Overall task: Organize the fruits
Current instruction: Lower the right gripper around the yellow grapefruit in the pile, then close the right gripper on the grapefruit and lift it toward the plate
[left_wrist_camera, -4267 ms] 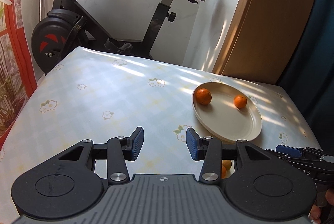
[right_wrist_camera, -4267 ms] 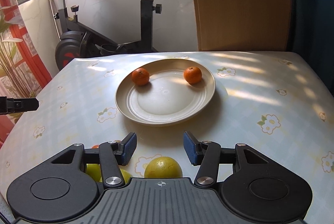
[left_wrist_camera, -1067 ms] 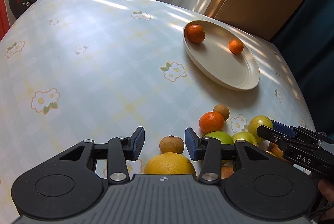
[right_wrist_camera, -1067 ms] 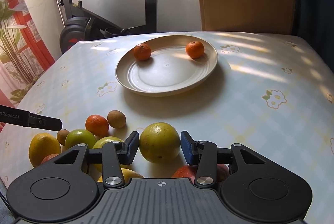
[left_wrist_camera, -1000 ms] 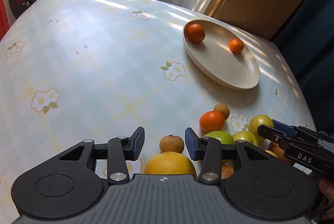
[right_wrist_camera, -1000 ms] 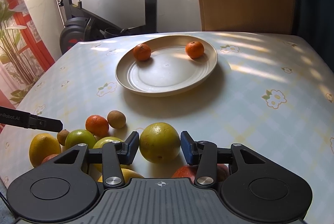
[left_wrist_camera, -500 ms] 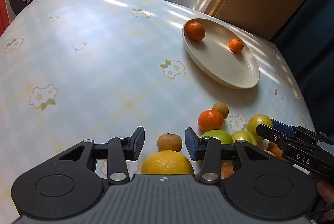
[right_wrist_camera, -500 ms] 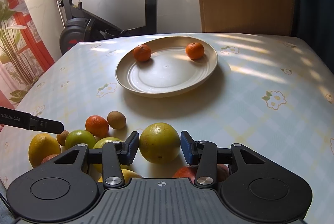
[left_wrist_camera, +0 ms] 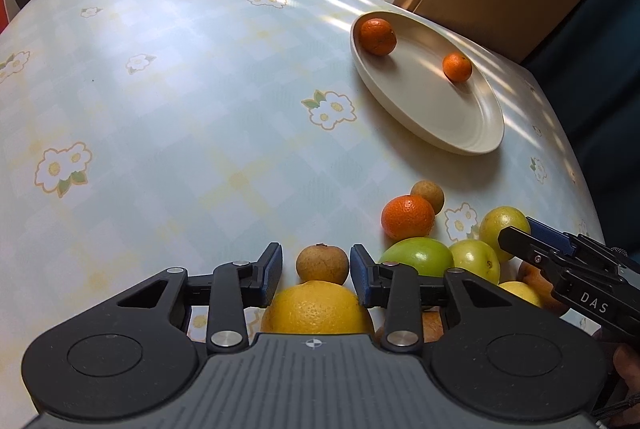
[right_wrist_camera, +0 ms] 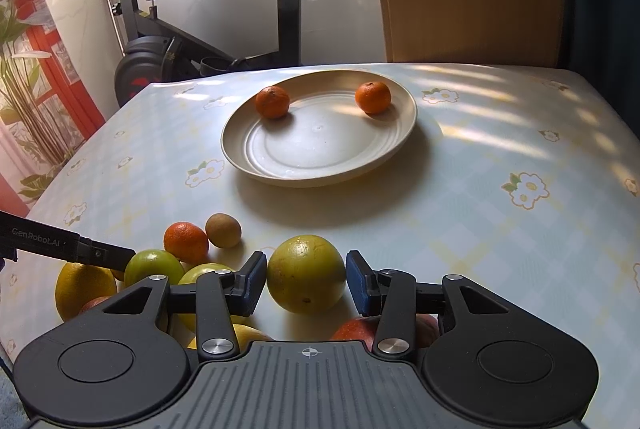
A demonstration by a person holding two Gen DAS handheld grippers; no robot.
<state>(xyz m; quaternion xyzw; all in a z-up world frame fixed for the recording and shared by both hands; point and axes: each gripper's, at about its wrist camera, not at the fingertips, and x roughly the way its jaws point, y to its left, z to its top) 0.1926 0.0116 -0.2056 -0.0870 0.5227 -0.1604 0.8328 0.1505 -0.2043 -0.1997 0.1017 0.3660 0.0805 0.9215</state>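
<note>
The left gripper (left_wrist_camera: 316, 269) fingers, just closing, flank the brown fruit (left_wrist_camera: 322, 263), gaps either side.

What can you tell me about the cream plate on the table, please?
The cream plate is round and shallow, with a raised rim and faint concentric rings; it looks like matte plastic or ceramic. It lies flat on the flowered tablecloth, beyond the loose fruit pile. Two small oranges sit apart near its far rim, one left and one right. No tongs touch it.
</note>
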